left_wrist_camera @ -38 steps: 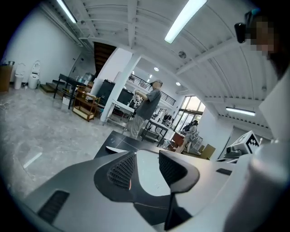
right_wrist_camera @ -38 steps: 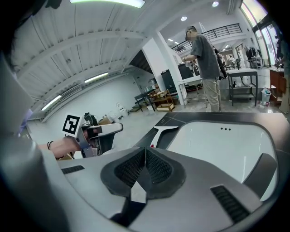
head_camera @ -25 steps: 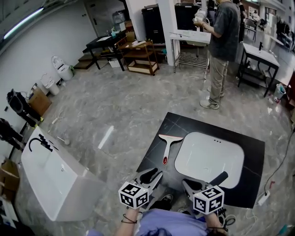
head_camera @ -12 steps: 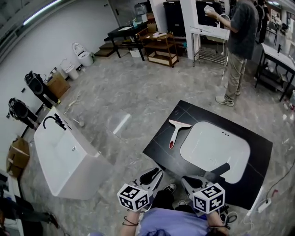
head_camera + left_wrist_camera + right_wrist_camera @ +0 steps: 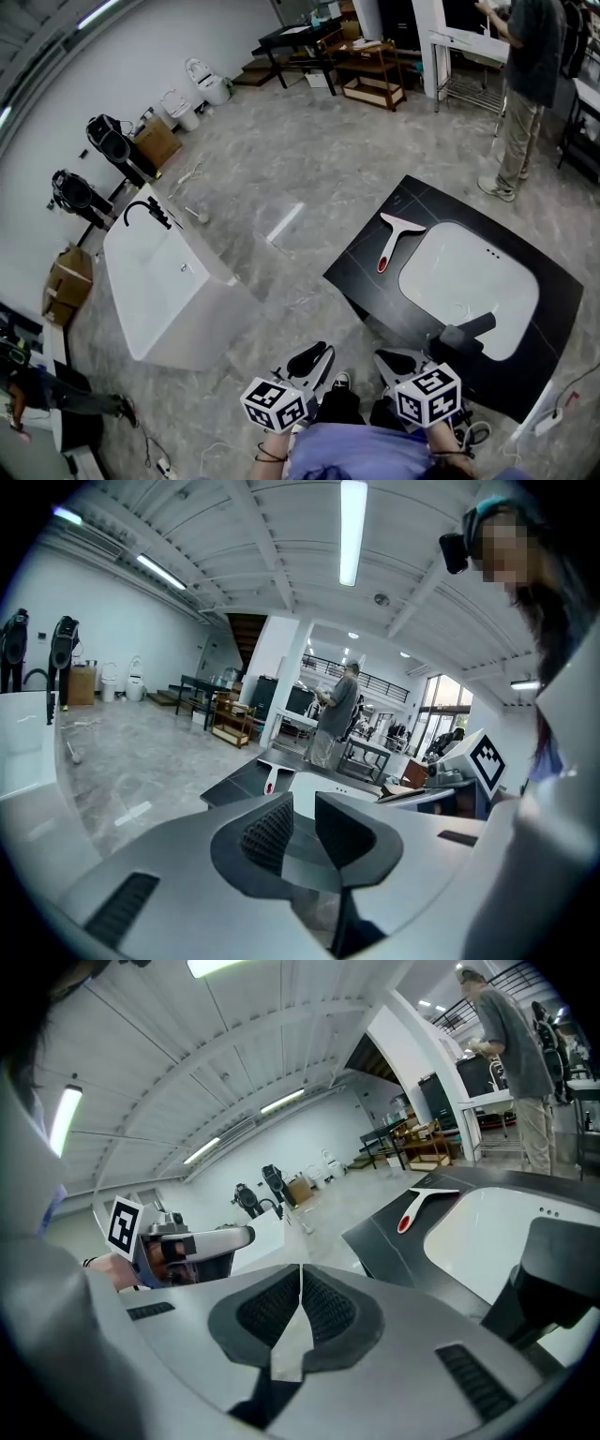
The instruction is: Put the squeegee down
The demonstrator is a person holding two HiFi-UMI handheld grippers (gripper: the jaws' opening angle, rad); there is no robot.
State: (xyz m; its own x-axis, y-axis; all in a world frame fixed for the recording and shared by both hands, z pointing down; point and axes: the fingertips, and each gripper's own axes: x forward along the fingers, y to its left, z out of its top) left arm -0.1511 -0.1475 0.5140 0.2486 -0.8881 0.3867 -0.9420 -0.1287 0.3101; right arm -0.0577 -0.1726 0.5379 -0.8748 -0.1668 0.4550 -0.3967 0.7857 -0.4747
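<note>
Head view looks steeply down on a grey marbled floor [image 5: 281,159] in a large showroom-like hall with white walls. A black tabletop [image 5: 370,281] sits low at the right, and a white sink basin [image 5: 469,281] is set into it. The squeegee [image 5: 394,239] lies flat on this tabletop just beside the basin's left edge. Its blade points toward the far side and its red-tipped handle points toward the near side. No jaws touch it, and it is well apart from both grippers. A black faucet [image 5: 466,330] stands at the basin's near rim. To the left stands a white bathtub [image 5: 169,291] with a black tap [image 5: 145,211] on its far end. Beyond it are a cardboard box [image 5: 155,141] and white toilets [image 5: 202,80] along the wall. A wooden shelf [image 5: 370,70] stands at the far side, and a person [image 5: 525,75] stands on the floor past the tabletop's far corner. Both grippers are held close to the body at the bottom of the view. The left gripper [image 5: 317,352] has its jaws only slightly apart. The left gripper view shows a narrow gap between the ribbed pads [image 5: 267,829] with nothing in it. The right gripper [image 5: 389,357] hangs over the tabletop's near edge. The right gripper view shows its jaws pressed together with nothing between them, and the squeegee [image 5: 422,1206] lies far ahead on the tabletop.
</note>
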